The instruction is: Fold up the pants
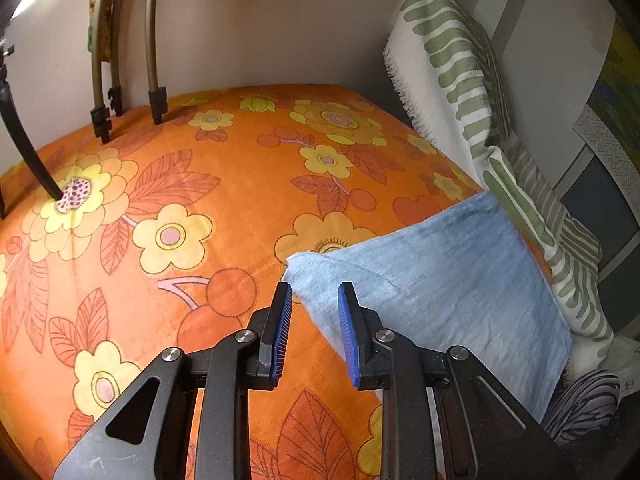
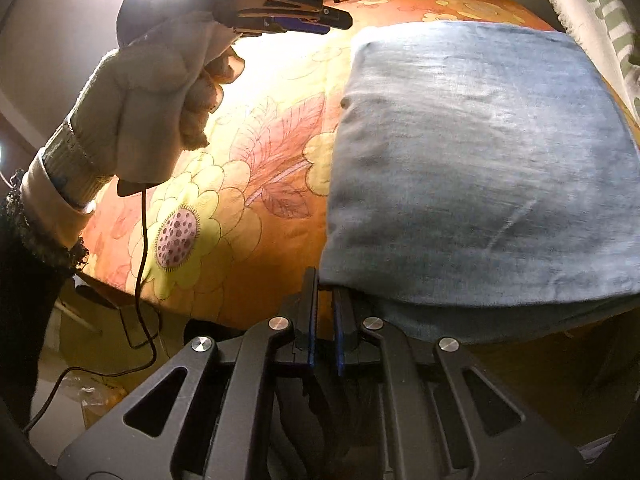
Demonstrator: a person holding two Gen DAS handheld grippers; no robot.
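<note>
Closest to the lens in the right wrist view: your right gripper [image 2: 325,300], black linkage with blue-padded fingers, jaws nearly together right at the near-left corner of the folded light-blue denim pants [image 2: 480,160]. Corner cloth seems to sit between the pads, but the gap is dark and I cannot tell if it's truly pinched. Check that before you pull.

The pants lie as a compact rectangle on the orange floral bedspread [image 2: 248,184], over toward the green-and-white striped cushion [image 1: 460,80], with their near edge hanging at the bed's front edge. At least two layers show at that near edge, so the fold looks mostly done; I'd judge you're on the final tidy or last fold.

Your left gripper [image 1: 315,300] has its jaws spread apart, holding nothing, poised above the far-left corner of the pants [image 1: 432,280]. From the right wrist view it reads as raised off the cloth, held in your white knit-gloved left hand [image 2: 152,100].

To do this step well:
- Grab all layers at the corner, not just the top one, or the stack will shear.
- Bring the left gripper down onto the corner below it before lifting, so both left corners move together.
- Keep the edge parallel to the cushion side.
- Lift low; denim this thick will likely slump and unfold if raised high.
- Mind the black cable [image 2: 142,248] trailing from the left hand.
</note>
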